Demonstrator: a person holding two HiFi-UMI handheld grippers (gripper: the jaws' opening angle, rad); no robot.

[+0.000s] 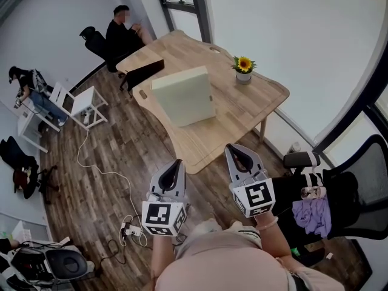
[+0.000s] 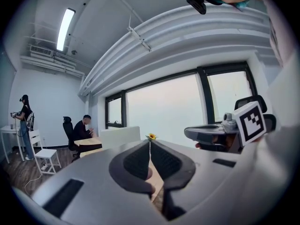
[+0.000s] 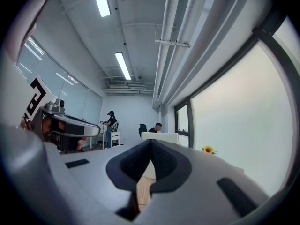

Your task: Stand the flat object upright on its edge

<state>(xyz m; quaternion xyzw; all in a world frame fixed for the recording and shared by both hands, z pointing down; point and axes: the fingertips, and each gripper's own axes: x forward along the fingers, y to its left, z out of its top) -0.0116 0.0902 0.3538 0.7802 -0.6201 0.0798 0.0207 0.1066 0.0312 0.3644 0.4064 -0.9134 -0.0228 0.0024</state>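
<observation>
Left gripper: we hold it out before the body, aimed toward the table, jaws together, empty | right gripper: alongside, level, jaws together, empty | flat cream slab: on wooden table, well apart from both grippers.

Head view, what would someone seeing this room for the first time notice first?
The big cream slab in the middle of the wooden table draws the eye first; it seems to stand on its edge. A small potted sunflower sits to its right on the table. In the foreground, the left gripper and right gripper hang short of the table, both shut and empty.
</observation>
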